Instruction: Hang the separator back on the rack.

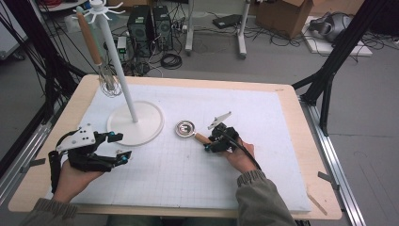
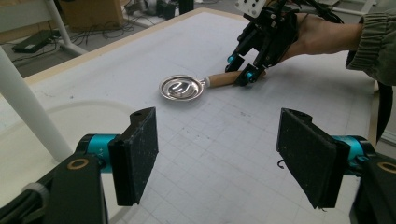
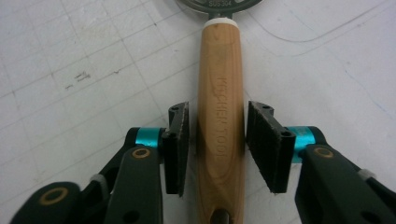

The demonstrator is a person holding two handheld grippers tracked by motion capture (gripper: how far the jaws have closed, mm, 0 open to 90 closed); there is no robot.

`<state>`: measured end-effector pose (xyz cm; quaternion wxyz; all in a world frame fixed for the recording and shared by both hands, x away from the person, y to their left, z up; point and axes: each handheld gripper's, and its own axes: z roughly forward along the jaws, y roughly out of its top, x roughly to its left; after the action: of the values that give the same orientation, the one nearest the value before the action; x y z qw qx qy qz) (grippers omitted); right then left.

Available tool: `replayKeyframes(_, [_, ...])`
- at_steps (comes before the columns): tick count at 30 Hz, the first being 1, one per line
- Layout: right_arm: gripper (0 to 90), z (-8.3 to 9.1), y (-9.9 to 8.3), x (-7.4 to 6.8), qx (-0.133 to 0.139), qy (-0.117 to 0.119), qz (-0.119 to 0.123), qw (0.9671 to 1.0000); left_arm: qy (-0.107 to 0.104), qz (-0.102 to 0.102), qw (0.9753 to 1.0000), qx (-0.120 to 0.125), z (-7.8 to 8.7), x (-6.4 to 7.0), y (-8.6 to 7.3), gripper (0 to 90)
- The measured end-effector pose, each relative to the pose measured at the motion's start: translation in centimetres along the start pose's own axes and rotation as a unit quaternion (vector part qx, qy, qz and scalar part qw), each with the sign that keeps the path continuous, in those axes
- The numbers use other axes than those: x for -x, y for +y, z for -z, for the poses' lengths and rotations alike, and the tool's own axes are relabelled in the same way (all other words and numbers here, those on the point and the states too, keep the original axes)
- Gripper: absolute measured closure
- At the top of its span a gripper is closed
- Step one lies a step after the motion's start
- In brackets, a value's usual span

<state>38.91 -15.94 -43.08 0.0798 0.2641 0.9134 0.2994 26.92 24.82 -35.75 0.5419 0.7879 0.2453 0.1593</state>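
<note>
A small metal ladle (image 1: 186,128) with a wooden handle (image 1: 202,138) lies flat near the middle of the white mat. My right gripper (image 1: 211,143) is open and straddles that handle. In the right gripper view its pads (image 3: 180,147) stand on either side of the handle (image 3: 219,70), which reads "KITCHEN TOOL", with a narrow gap on each side. My left gripper (image 1: 121,147) hovers open over the mat's left part with nothing between its jaws. The left gripper view looks past that gripper (image 2: 222,156) at the ladle (image 2: 181,87) and the right gripper (image 2: 240,67).
A white stand with a round base (image 1: 136,123) and a tall pole (image 2: 28,102) rises at the back left. A whisk (image 1: 109,82) hangs from its top hooks. The gridded mat (image 1: 188,179) lies on a wooden table (image 1: 301,141).
</note>
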Motion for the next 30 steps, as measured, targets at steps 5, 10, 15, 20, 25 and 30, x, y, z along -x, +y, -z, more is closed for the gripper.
replayKeyframes(5, [66.6,0.0,0.0,0.0,0.003,-0.006,-0.008,0.9999,-0.002,0.0,1.0,-0.002,-0.2,0.1,0.0,29.8])
replayKeyframes(10, [66.9,0.0,0.1,-0.1,0.001,-0.009,-0.011,0.9999,-0.002,-0.001,1.0,-0.003,-0.2,0.2,0.0,29.9])
replayKeyframes(15, [66.9,0.1,0.0,0.1,0.007,-0.003,-0.023,0.9997,-0.002,-0.001,1.0,-0.003,-0.1,0.1,0.0,30.0])
replayKeyframes(20, [67.0,0.2,-0.1,0.2,0.013,0.005,-0.031,0.9994,-0.001,-0.004,1.0,-0.002,0.0,0.1,0.0,30.0])
replayKeyframes(25, [67.0,0.7,-0.1,0.3,0.028,0.01,-0.035,0.999,-0.002,-0.005,1.0,-0.003,-0.1,0.1,0.1,30.2])
replayKeyframes(30, [67.1,1.0,-0.1,0.3,0.032,0.013,-0.036,0.9988,-0.001,-0.005,1.0,-0.001,-0.1,0.2,0.1,30.2])
